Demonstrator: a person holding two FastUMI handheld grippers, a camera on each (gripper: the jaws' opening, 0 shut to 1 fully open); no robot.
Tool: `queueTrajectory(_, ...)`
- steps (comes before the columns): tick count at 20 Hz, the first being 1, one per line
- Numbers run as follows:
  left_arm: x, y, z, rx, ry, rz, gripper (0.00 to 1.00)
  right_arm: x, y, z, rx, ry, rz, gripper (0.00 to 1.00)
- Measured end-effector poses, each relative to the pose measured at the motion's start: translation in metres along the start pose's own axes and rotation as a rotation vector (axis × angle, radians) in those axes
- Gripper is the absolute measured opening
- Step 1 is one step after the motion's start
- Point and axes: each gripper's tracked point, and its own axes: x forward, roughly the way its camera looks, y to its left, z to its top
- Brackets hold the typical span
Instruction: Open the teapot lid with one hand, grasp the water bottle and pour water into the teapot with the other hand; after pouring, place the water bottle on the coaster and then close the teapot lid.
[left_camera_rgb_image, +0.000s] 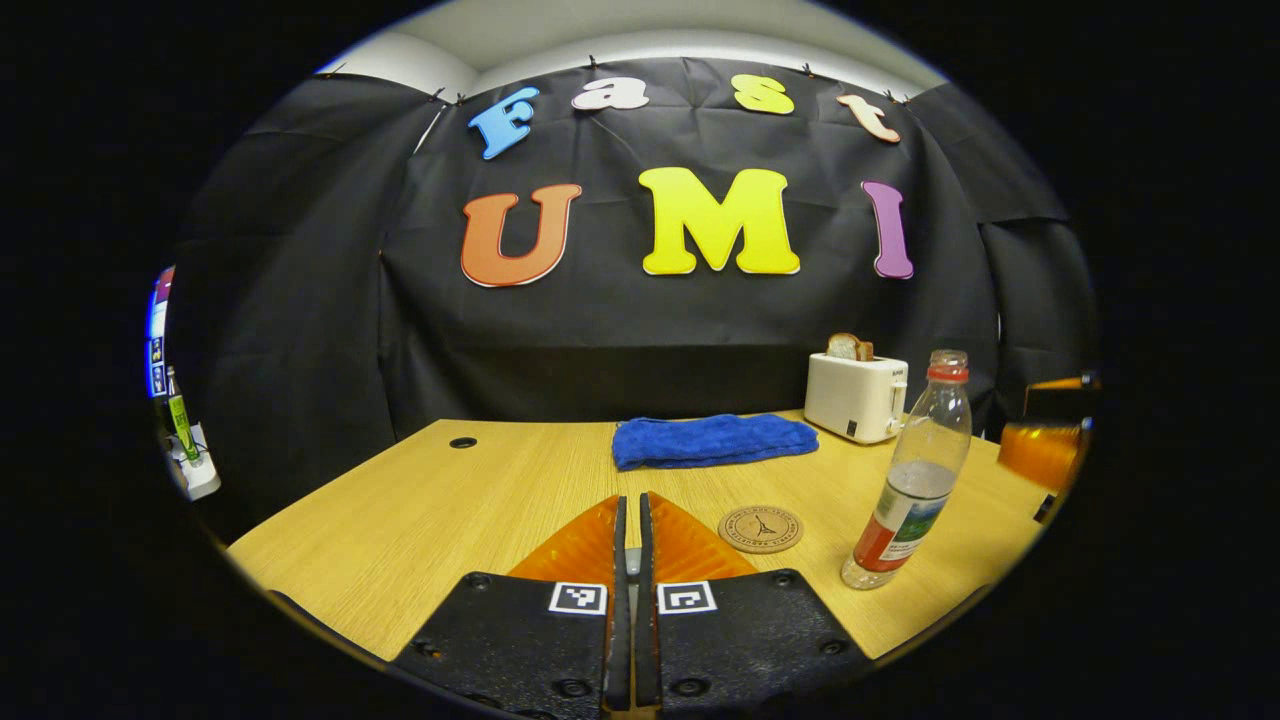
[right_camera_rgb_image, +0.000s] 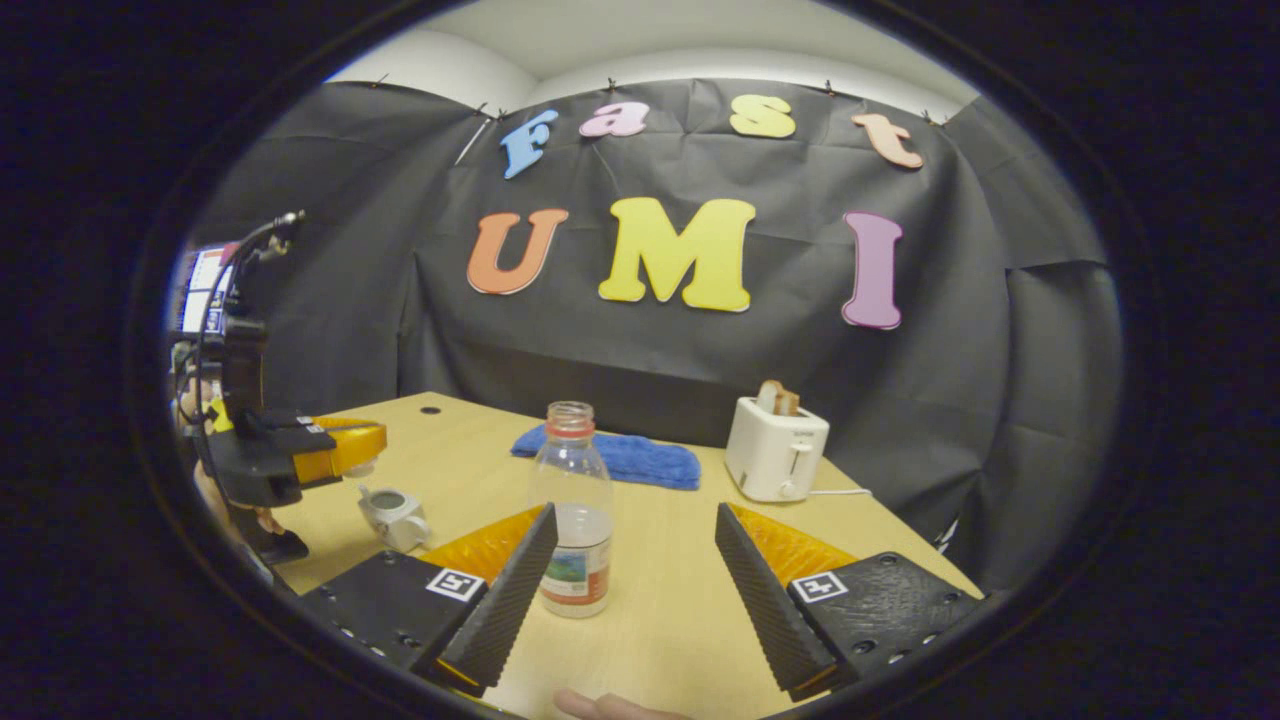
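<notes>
Ribbed right gripper (right_camera_rgb_image: 632, 575) fingers spread, clear plastic water bottle (right_camera_rgb_image: 572, 510) between, left gripper (left_camera_rgb_image: 630, 545) fingers pressed together, round coaster (left_camera_rgb_image: 760, 528).

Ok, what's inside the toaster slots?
A slice of browned bread sticks up from the top of the toaster, seen too in the right gripper view. Its lower part is hidden in the slot, and whether there is a second slice cannot be told.
</notes>
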Motion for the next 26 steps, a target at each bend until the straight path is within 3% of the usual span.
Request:
queueTrajectory(8,-0.042,0.026,0.035,-0.008,0.012,0.030,0.04,0.044,0.025,-0.030,0.104,0.018,0.049,0.96)
queueTrajectory(14,-0.050,0.046,0.038,-0.012,0.029,0.053,0.04,0.071,0.027,-0.034,0.073,0.016,0.032,0.95)
queueTrajectory(17,-0.053,0.056,0.036,-0.027,0.048,0.052,0.04,0.074,0.024,-0.031,0.060,0.026,0.006,0.76)
queueTrajectory(18,-0.054,0.060,0.037,-0.022,0.048,0.057,0.04,0.073,0.026,-0.031,0.053,0.029,0.005,0.76)
queueTrajectory(21,-0.059,0.068,0.042,-0.015,0.042,0.057,0.04,0.069,0.034,-0.022,-0.010,0.050,-0.008,0.73)
queueTrajectory(26,-0.067,0.081,0.042,-0.040,0.055,0.044,0.04,0.068,0.062,0.003,-0.261,0.050,-0.027,0.72)
